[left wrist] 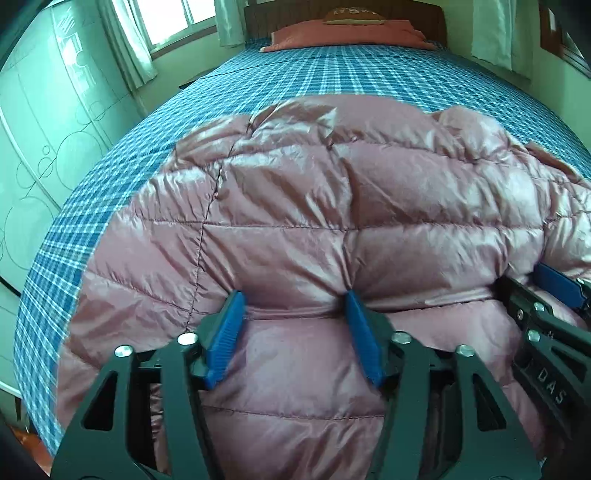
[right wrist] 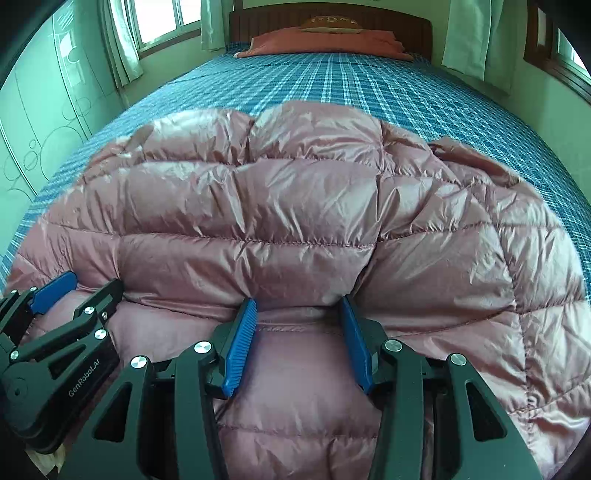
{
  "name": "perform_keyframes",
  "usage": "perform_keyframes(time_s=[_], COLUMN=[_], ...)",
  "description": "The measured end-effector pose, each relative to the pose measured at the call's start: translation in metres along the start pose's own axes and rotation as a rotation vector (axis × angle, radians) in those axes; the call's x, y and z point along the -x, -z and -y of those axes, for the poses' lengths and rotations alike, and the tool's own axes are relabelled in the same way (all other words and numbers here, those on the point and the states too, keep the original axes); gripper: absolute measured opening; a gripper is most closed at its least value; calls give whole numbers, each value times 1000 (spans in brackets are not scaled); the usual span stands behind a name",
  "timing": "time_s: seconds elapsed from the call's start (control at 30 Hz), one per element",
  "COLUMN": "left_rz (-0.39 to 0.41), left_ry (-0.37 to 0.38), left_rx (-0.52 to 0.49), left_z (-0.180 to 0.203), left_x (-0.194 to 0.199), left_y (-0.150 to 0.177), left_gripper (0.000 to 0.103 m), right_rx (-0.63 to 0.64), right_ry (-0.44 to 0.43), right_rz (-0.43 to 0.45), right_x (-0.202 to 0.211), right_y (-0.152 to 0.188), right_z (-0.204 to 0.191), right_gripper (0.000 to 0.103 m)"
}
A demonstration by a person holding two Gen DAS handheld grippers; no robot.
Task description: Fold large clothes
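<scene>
**A:** What have your grippers got right now?

**B:** My left gripper (left wrist: 293,306) has its blue pads part-way apart with a fat roll of the pink down jacket (left wrist: 314,206) bulging between them; the pads dent the fabric on both sides, so I read it as a pinch on the folded edge. My right gripper (right wrist: 299,314) does the same just beside it, on the same roll; each shows in the other's view.

**A:** How would you finish this fold well?

**B:** I'd keep both grips level with each other and carry the edge towards the far side together; the shell looks slick and puffy, so I judge it could slide out or spring back; I'd press it flat before letting go.

**A:** And where is the jacket lying?

**B:** On the near half of the blue plaid bedsheet (right wrist: 369,85); the far half is bare up to a reddish folded blanket (right wrist: 325,42) with a cushion on it, against a dark wooden headboard (right wrist: 406,29); pale curtains (right wrist: 118,48) hang at a window on the left, beside a patterned wardrobe (left wrist: 44,147).
</scene>
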State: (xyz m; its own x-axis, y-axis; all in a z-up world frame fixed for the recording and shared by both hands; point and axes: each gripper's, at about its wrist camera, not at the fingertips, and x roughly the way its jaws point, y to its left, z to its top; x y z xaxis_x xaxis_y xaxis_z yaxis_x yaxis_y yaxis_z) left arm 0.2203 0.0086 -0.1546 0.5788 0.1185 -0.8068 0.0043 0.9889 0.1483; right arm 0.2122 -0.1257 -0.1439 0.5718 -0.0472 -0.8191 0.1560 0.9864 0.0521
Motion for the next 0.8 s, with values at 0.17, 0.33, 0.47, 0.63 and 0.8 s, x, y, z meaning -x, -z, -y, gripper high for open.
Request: perform_keyframes(time_s=[0.17,0.33,0.47,0.63,0.8], left_rz=[96,84,29,22,35], left_ry=[8,-16,-26,-35,-41], left_rx=[37,43,47,39,43], left_z=[-13,-12,-7,-3,0], left_x=[29,9,-18,-37,-42], left_y=[-22,-49,-49,-40,-35], left_gripper=[47,47,47,49,49], right_rx=[-21,-16,-5,-11,-9], right_ry=[-18,-17,-8,-3,7], right_rz=[83,70,27,5,28], right_x=[25,6,-21,-44,-48], right_y=[-26,-47,-47,-39,-33], right_z=[2,-3,-5,-4,-8], right_gripper=[47,47,47,47,48])
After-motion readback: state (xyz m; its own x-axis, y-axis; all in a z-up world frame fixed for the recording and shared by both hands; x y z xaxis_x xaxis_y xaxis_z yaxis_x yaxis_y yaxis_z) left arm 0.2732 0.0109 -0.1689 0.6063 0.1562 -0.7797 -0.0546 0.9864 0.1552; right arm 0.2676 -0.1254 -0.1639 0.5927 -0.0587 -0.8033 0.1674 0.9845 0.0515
